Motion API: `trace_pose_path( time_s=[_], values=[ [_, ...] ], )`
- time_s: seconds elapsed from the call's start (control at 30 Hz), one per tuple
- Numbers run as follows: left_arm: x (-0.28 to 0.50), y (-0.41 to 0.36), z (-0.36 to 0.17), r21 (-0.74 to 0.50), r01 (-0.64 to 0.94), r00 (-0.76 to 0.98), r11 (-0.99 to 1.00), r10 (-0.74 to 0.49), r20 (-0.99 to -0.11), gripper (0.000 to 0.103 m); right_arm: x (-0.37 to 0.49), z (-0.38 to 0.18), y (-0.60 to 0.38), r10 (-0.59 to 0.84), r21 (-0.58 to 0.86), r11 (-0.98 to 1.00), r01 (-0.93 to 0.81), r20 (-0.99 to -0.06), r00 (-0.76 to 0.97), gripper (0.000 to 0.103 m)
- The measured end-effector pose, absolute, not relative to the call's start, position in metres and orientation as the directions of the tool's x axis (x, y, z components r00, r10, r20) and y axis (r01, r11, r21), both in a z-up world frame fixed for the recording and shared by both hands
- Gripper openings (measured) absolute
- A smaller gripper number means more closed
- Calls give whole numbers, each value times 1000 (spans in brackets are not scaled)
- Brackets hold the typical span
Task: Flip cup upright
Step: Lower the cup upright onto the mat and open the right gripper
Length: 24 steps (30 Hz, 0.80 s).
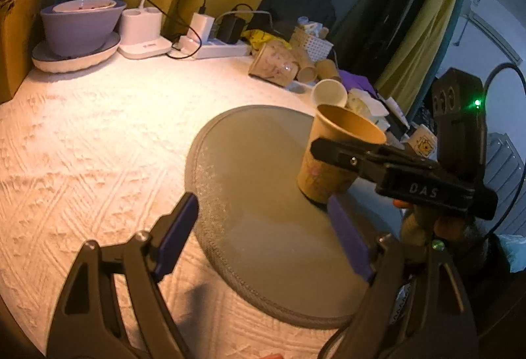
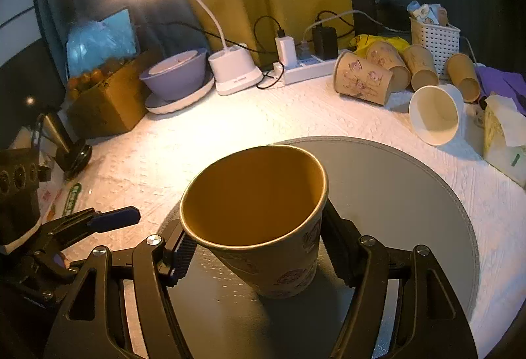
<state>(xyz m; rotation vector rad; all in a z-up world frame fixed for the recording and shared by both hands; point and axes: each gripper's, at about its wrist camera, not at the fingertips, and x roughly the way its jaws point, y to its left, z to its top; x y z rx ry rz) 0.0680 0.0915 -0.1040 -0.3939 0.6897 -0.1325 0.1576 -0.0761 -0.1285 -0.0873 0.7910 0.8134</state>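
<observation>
A brown paper cup point(image 2: 263, 221) with printed figures stands mouth-up on the round grey mat point(image 2: 411, 194), tilted slightly. My right gripper point(image 2: 256, 247) is shut on the cup's wall just below the rim, one finger on each side. In the left wrist view the cup point(image 1: 332, 158) sits at the mat's point(image 1: 256, 181) right side with the right gripper's black finger point(image 1: 361, 158) across it. My left gripper point(image 1: 263, 234) is open and empty, its purple pads apart over the mat's near edge, just left of the cup.
Several paper cups point(image 2: 365, 79) lie on their sides at the back right beside a white basket point(image 2: 434, 36). A white cup point(image 2: 434, 115) lies near the mat. A lamp base point(image 2: 236, 73), power strip point(image 2: 309, 66), purple bowl point(image 2: 174, 76) and cardboard box point(image 2: 105, 102) line the back.
</observation>
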Motion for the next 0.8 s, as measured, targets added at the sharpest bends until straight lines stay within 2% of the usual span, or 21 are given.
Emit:
trace_pose_path(
  time_s=[0.5,0.63,0.8],
  values=[
    [65,81,-98,-369,1,779,930,-231,-583,82,147,-131,-80,599,184,708,-682,-669,440,72],
    [60,80,-94,-368,-4,792,930,-222,-569,82,140,-129,-84,594,160,711,-685,-658,462,76],
    [54,75,-90,-359,-1,798,933,-216,-563,82,132,-126,-91,594,154,713,-684,-650,473,76]
  ],
)
